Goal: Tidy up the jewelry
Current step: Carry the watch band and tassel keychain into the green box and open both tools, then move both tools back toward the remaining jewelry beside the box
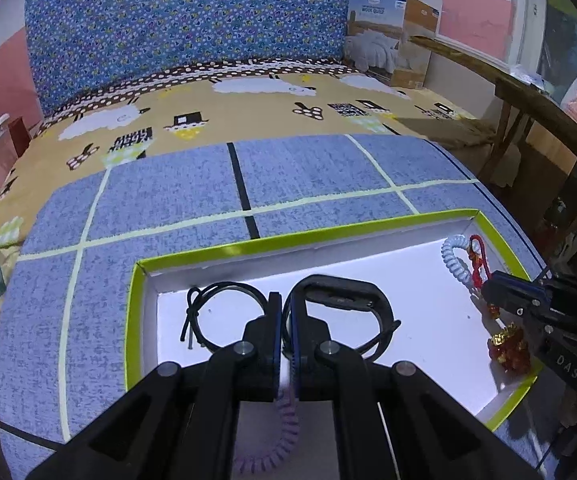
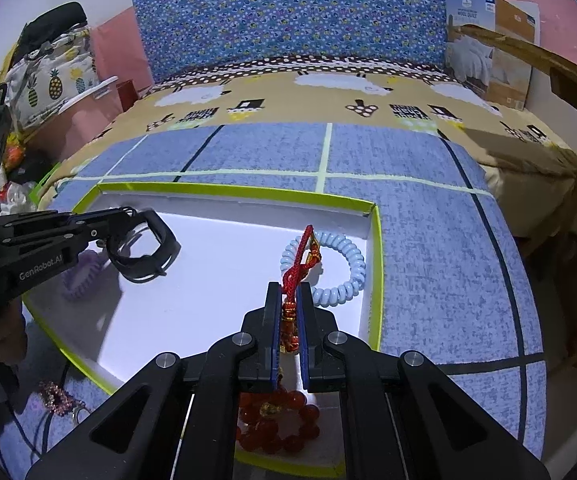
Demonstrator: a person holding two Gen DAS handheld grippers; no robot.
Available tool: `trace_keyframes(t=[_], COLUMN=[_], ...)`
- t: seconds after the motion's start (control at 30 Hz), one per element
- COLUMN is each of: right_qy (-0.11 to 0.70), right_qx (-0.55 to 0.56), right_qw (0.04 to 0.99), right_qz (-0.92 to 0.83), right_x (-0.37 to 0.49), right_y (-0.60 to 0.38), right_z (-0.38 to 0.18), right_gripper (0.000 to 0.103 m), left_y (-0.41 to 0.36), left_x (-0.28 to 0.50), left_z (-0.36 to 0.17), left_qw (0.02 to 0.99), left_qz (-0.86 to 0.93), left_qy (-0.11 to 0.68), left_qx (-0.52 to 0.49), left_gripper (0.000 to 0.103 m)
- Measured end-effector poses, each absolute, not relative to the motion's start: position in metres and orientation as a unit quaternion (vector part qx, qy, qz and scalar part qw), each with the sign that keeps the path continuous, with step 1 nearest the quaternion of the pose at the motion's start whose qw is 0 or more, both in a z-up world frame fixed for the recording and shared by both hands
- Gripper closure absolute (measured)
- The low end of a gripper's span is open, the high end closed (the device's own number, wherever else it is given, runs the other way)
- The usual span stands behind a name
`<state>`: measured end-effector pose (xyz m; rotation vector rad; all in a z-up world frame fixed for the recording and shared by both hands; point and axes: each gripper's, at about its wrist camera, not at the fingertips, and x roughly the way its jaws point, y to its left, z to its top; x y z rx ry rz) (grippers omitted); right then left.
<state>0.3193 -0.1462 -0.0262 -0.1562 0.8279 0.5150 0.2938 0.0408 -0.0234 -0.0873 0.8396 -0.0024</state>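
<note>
A white tray with a lime-green rim (image 1: 216, 249) (image 2: 228, 190) lies on the blue mat. My left gripper (image 1: 285, 300) is shut on a black watch band (image 1: 344, 300) (image 2: 144, 254), held just above the tray floor. A black cord bracelet (image 1: 224, 308) lies to its left and a purple spiral band (image 1: 284, 440) (image 2: 82, 276) lies under it. My right gripper (image 2: 291, 290) (image 1: 496, 292) is shut on a red knotted cord charm (image 2: 300, 260) with red beads (image 2: 284, 424) hanging below. A pale blue spiral band (image 2: 340, 272) (image 1: 454, 256) lies in the tray's far right corner.
A small beaded item (image 2: 58, 396) lies on the blue mat (image 1: 168, 184) outside the tray's near left edge. A bed with a patterned cover (image 1: 248, 108) lies beyond the mat. A wooden frame (image 1: 528, 92) stands to the right.
</note>
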Motion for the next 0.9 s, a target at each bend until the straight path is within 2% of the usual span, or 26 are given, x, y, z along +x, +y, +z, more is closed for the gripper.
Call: trace_keyframes(t=[0.1, 0.37, 0.9], right_qy=[0.398, 0.381, 0.321], right_qx=[-0.077, -0.069, -0.054], right_qw=[0.880, 0.887, 0.908], right_qz=[0.247, 0.251, 0.264], right_x=[0.319, 0.304, 0.211], right_y=[-0.145, -0.149, -0.168], right_z=[-0.026, -0.011, 0.033], right_gripper=[0.087, 0.086, 0.085], left_y=[0.042, 0.046, 0.044], left_x=[0.293, 0.276, 0.170], left_z=[-0.023, -0.008, 0.025], left_qw=[0.912, 0.922, 0.945], left_qz=[-0.002, -0.004, -0.012], left_qy=[0.407, 0.383, 0.319], left_qx=[-0.047, -0.060, -0.072], left_gripper=[0.098, 0.098, 0.098])
